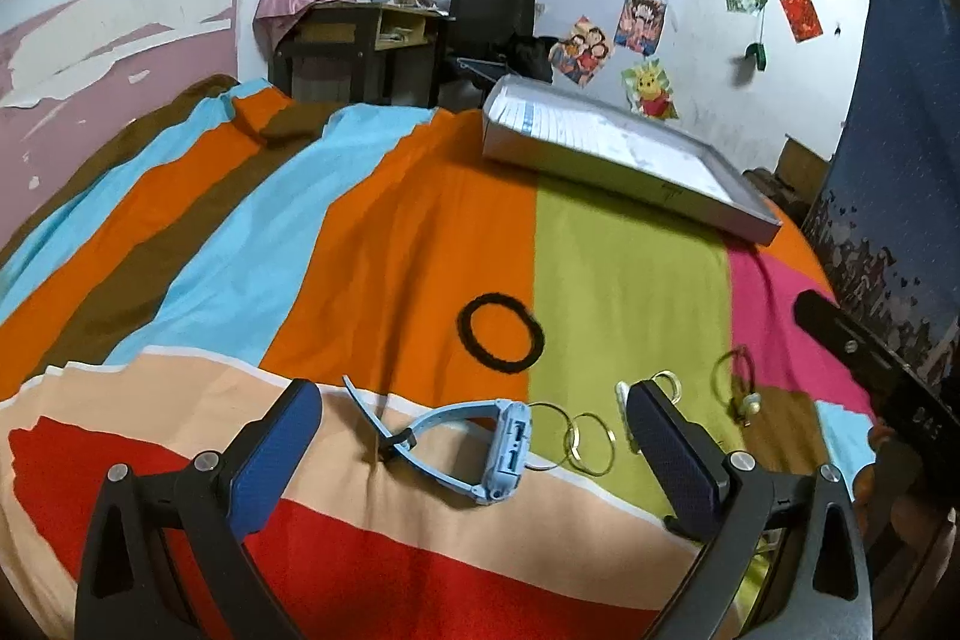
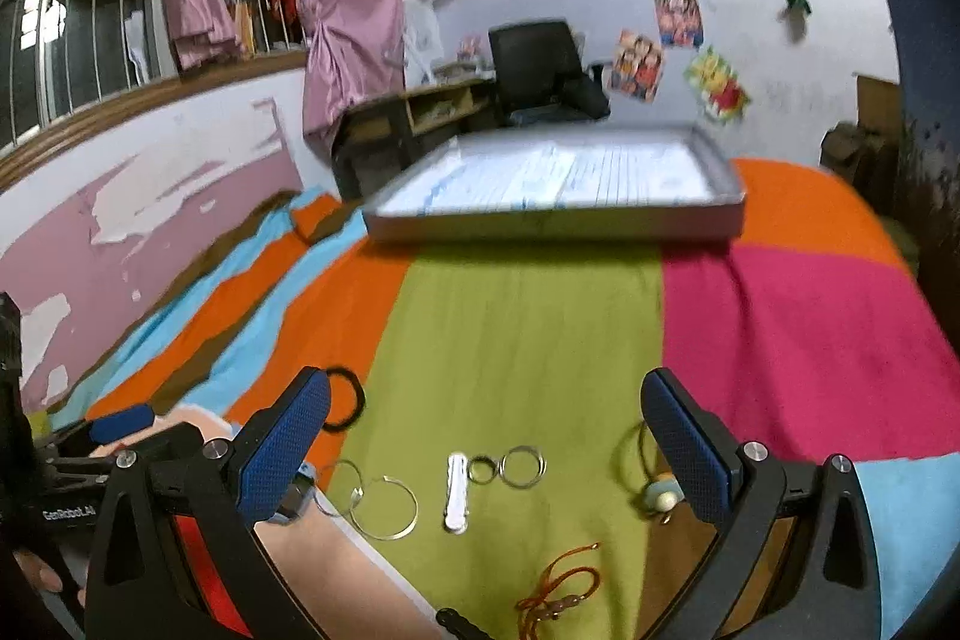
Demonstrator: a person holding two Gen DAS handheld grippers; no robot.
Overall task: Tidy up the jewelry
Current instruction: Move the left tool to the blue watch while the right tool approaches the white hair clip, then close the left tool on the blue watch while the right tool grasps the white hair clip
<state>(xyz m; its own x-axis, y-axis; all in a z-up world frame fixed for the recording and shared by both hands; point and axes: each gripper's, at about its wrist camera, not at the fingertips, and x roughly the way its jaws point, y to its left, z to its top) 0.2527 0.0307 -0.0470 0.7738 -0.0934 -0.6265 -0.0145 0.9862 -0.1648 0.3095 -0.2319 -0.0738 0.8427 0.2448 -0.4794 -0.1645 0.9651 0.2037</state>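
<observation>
both grippers, left (image 1: 474, 424) and right (image 2: 486, 418), hang spread and empty over the bedspread's (image 2: 516, 328) near edge. blue watch (image 1: 480, 451), gold hoops (image 2: 384, 511), white clip (image 2: 457, 490) lie loose there. grey tray (image 2: 558, 223) waits at the far edge, likely their destination.

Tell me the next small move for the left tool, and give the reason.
Probably lower the left tool onto the light blue plastic watch. Its jaws stand wide open and empty, with the watch lying between them on the striped bedspread. The shallow grey box further back looks like the likely place for it.
</observation>
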